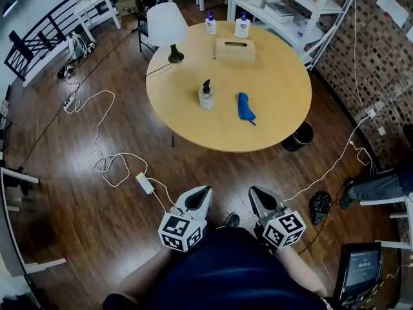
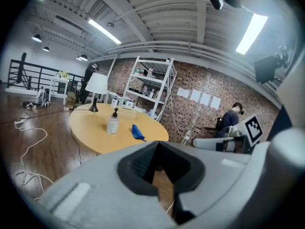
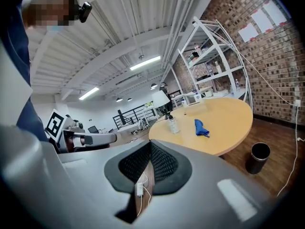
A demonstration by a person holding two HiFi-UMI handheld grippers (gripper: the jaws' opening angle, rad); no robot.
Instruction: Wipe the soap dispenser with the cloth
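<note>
Fingers clenched on nothing at left gripper (image 1: 202, 192) and right gripper (image 1: 255, 192) alike (both low over the wooden floor (image 1: 84, 212), well short of the surface (image 1: 277, 118)). On that round surface, soap dispenser (image 1: 206, 96) upright near the middle, blue cloth (image 1: 244, 106) lying just beside it, not touching.

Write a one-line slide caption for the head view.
Both shut, left gripper and right gripper face a round table with soap dispenser beside blue cloth.

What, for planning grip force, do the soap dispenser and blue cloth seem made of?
Soap dispenser: likely clear plastic or glass, with a pale see-through body and dark pump. Cloth: soft matte blue fabric, lying crumpled and limp.
</note>
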